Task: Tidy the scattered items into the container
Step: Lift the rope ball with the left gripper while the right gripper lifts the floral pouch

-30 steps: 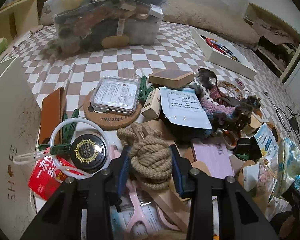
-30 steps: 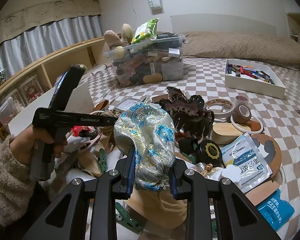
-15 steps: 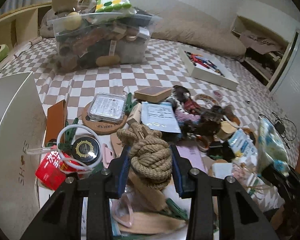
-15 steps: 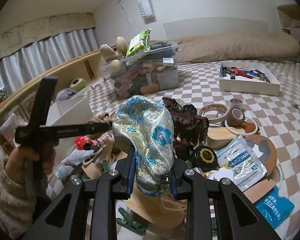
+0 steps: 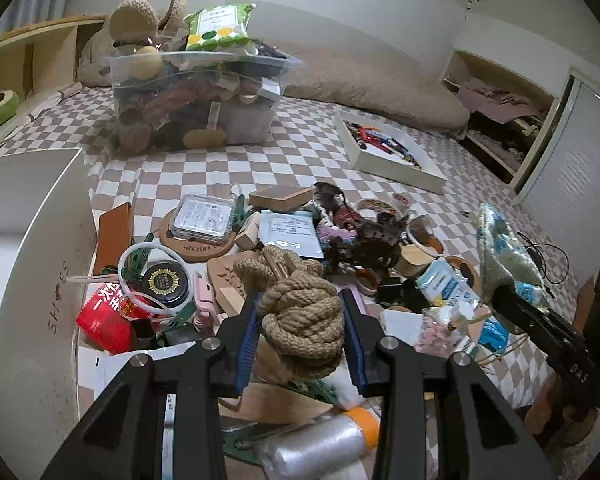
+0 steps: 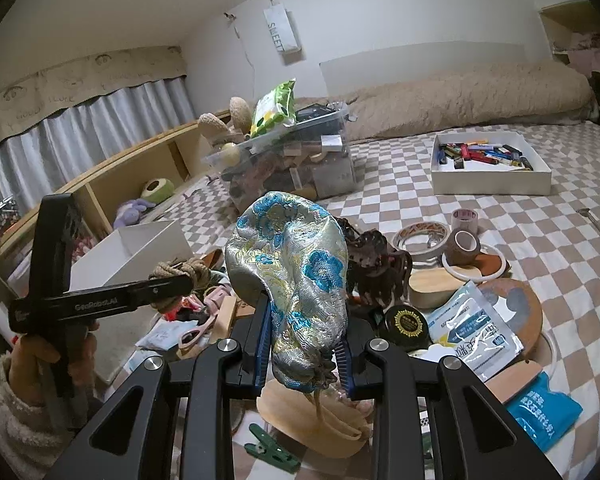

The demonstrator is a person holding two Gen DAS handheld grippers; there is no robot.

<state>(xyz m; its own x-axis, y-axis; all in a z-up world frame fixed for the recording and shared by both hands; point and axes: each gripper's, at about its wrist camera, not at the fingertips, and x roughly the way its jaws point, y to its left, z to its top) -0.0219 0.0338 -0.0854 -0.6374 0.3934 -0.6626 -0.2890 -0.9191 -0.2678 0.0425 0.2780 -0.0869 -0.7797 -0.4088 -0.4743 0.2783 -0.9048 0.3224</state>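
My left gripper is shut on a knotted tan rope ball, held above the clutter on the checked bedspread. The same rope ball shows in the right wrist view at the tip of the left gripper, which a hand in a fleecy sleeve holds. My right gripper is shut on a silver and blue brocade pouch, which stands upright between its pads. That pouch appears at the right in the left wrist view. An open white shoe box stands at the left.
Scattered items cover the bed: a black round tin, a red packet, a cork coaster, tape rolls, a dark hair claw. A full clear bin and a white tray of pens sit further back.
My left gripper rose and drew back with the rope ball, so the pile looks smaller and the white box nearer. The right gripper tipped up slightly, still gripping the pouch.
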